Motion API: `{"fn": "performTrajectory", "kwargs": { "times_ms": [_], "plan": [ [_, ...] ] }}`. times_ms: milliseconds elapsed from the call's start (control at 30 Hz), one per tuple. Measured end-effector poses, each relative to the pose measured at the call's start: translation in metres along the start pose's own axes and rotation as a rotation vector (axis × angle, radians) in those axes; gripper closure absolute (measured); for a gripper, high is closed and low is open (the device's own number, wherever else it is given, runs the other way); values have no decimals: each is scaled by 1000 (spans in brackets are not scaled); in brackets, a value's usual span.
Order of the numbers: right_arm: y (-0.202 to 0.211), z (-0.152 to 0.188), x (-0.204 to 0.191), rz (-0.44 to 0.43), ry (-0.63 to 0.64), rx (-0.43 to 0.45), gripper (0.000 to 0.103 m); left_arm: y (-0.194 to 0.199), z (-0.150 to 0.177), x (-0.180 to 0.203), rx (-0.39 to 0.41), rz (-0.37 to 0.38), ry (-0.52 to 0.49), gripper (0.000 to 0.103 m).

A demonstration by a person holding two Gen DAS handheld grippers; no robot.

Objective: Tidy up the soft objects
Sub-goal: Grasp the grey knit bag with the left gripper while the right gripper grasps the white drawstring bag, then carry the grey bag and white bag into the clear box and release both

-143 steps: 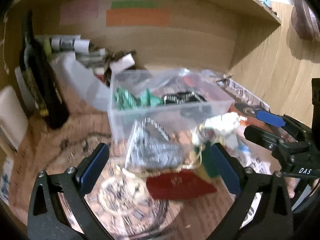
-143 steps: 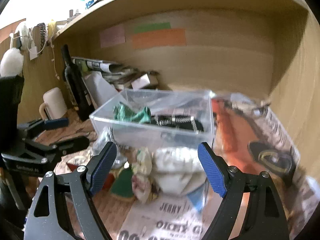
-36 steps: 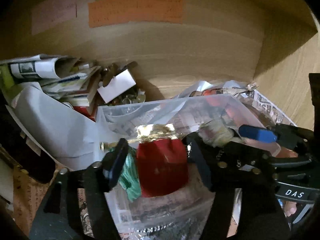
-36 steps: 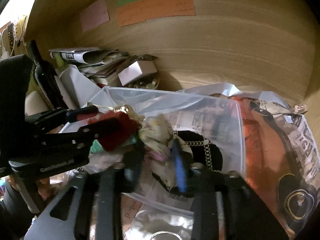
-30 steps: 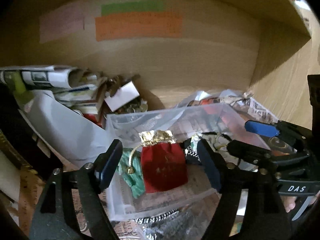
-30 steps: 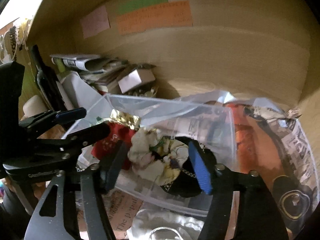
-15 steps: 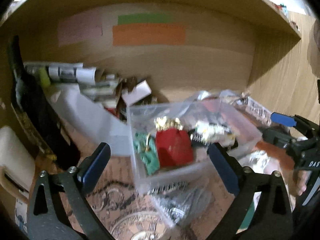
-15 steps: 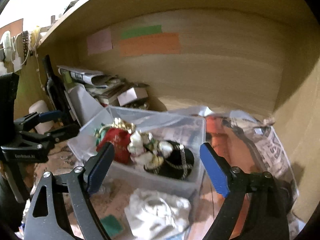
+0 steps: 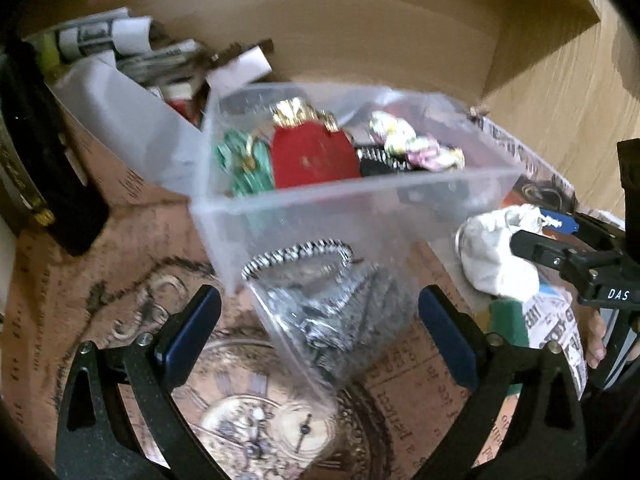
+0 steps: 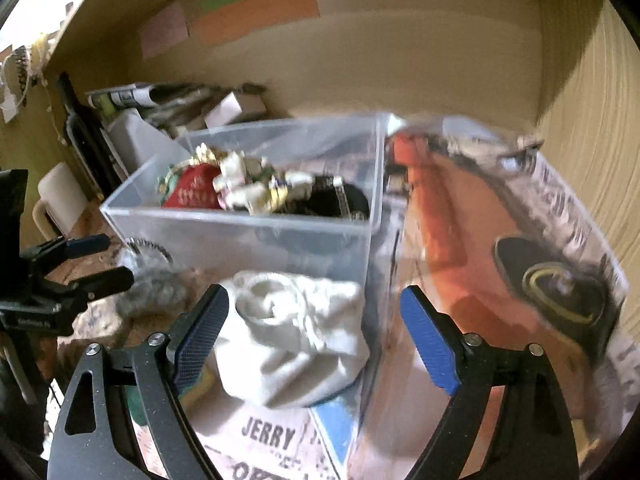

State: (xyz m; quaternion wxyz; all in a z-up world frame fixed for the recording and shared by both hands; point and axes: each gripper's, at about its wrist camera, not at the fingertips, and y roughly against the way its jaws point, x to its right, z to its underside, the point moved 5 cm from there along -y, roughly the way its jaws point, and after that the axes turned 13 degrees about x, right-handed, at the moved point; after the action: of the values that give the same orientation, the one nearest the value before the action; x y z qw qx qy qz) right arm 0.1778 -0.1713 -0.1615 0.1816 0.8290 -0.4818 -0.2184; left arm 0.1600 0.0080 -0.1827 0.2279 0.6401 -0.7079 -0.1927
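A clear plastic bin (image 9: pixel 352 208) (image 10: pixel 240 236) holds a red pouch (image 9: pixel 312 156) (image 10: pixel 192 192), a green pouch (image 9: pixel 240 160), a floral pouch (image 9: pixel 416 144) (image 10: pixel 256 192) and a black pouch (image 10: pixel 340 200). A silver-grey pouch (image 9: pixel 332 304) lies on the table in front of the bin, between the fingers of my open left gripper (image 9: pixel 320 336). A white pouch (image 10: pixel 292 336) (image 9: pixel 492 256) lies before the bin's right corner, between the fingers of my open right gripper (image 10: pixel 314 336). Both grippers are empty.
A dark bottle (image 9: pixel 36 152) and a white mug (image 10: pixel 60 196) stand at the left. Rolled papers and boxes (image 9: pixel 160 60) pile up behind the bin. A newspaper-print wrapped shape (image 10: pixel 500 240) lies right of the bin. A green item (image 9: pixel 508 320) sits below the white pouch.
Both grippers let go of the red and floral pouches in the bin, pulled back and came down. The left now frames the silver pouch, the right the white pouch.
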Motion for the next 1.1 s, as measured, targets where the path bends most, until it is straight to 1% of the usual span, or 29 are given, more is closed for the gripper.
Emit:
{"fn": "performTrajectory", "kwargs": {
  "times_ms": [67,133,167,200,233,267,300,333,367,400,433,500,600,733,933,1100],
  "plan": [
    [-5,6,1,-8,-8,-26,17,-5,6,3,-27,25,15,3],
    [-6,10,0,-21,-14,-40,18,-6,8,4,-29,27,23,5],
    [-5,11,-1,-25,-14,-42,18,-7,9,4,-31,31,24,10],
    [-4,12,-1,-30,-12,-43,18,-8,11,5,-39,40,25,19],
    [-3,13,-2,-32,-10,-44,22,-9,13,5,-48,49,28,24],
    [-4,15,-4,-36,-8,-47,26,-11,15,5,-61,64,36,31],
    [-5,18,-5,-48,-6,-58,36,-11,18,5,-69,73,42,36],
    [-7,20,-6,-51,-3,-66,46,-12,18,5,-64,70,42,37],
    [-8,21,-7,-51,4,-71,49,-11,18,6,-61,78,38,44],
    [-8,22,-8,-49,13,-67,55,-10,19,7,-62,87,37,51],
    [-7,21,-10,-49,22,-59,63,-9,20,8,-62,93,36,53],
    [-3,19,-14,-40,45,-27,73,-5,22,9,-57,87,26,60],
    [3,14,-14,-35,52,6,79,5,24,13,-44,86,15,65],
    [10,4,-11,-34,35,46,80,21,17,14,-3,88,12,66],
    [30,-16,-16,-41,33,122,80,46,-8,14,90,78,10,66],
    [46,-36,-27,-57,47,190,80,63,-37,11,181,67,10,66]
  ]
}}
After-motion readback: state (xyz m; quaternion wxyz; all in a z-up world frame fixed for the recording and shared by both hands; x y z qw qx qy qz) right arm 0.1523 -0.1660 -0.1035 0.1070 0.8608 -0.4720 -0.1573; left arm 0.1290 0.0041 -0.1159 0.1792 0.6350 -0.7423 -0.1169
